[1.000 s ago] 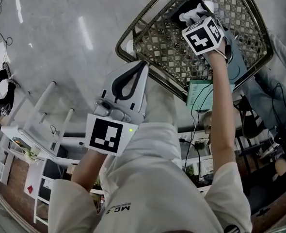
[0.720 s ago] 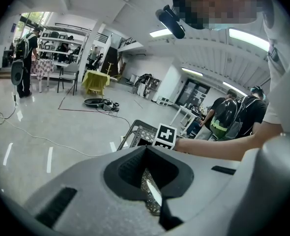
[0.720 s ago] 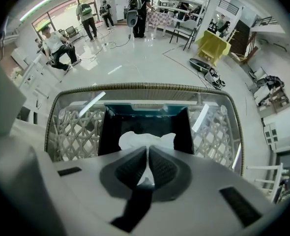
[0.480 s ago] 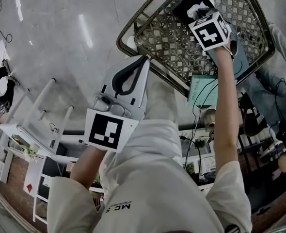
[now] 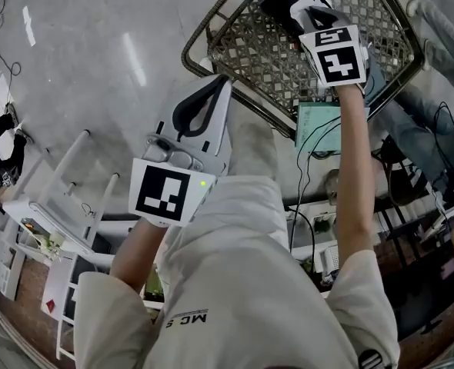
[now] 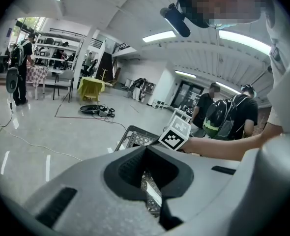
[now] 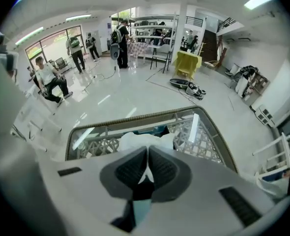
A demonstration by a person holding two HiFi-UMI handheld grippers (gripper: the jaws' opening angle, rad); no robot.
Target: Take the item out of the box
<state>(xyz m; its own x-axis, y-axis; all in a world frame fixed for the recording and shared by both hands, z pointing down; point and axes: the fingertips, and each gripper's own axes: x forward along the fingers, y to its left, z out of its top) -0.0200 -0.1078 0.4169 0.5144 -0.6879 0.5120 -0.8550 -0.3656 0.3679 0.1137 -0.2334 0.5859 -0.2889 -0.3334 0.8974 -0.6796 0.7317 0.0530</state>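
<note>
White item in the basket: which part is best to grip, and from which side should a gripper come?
Grip the raised, crumpled top fold of the white item, coming from above through the open top of the basket, since lattice walls close the sides. The right gripper is shut on that fold.

The only print that can be read is "MC", followed by a letter cut off at a fold, in dark type on the person's pale garment. The cube on the left tool and on the right tool carries black-and-white square markers, without letters or numbers.
</note>
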